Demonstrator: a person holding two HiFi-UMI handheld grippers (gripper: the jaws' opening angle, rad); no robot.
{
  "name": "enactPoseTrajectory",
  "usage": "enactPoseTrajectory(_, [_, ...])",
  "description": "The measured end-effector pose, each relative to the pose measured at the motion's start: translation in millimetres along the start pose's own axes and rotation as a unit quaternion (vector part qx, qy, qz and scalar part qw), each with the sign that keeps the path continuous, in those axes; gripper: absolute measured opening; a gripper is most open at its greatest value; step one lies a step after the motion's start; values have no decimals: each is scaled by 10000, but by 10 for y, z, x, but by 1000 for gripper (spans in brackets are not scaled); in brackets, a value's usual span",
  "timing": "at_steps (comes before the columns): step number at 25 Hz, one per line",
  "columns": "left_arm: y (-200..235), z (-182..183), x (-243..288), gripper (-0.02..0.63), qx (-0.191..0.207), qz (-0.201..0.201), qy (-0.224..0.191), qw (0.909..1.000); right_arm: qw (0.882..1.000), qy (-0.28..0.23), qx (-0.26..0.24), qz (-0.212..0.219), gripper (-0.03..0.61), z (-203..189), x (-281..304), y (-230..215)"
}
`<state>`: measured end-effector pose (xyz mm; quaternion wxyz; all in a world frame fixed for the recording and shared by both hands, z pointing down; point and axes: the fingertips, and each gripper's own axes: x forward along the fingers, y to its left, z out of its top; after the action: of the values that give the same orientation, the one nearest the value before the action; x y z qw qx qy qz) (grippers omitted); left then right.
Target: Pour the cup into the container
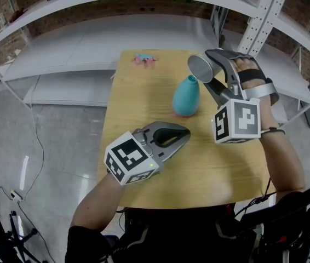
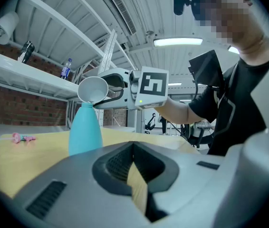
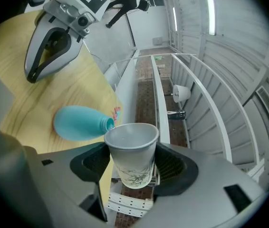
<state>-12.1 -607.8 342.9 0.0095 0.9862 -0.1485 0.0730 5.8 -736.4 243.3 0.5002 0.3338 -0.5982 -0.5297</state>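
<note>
right claw (image 3: 133,167) clamps the tipped white paper cup (image 3: 131,141), rim touching the upright teal plastic bottle's (image 1: 186,96) mouth; left claw (image 1: 183,136) pressed together, empty.

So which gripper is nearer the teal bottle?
Right. The right gripper holds a paper cup tipped over the teal bottle; the left gripper sits apart, toward the person.

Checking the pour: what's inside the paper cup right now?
The paper cup, gripped by the right gripper and tipped at the mouth of the teal bottle, shows only bare pale walls. The bottle's opaque body hides its contents.
</note>
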Motion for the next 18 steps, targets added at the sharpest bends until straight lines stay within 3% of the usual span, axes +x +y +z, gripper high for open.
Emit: enactPoseTrajectory(18, [-13, -4, 5, 2, 1, -36, 28, 10000, 9960, 50, -769, -464, 299, 43, -3, -39])
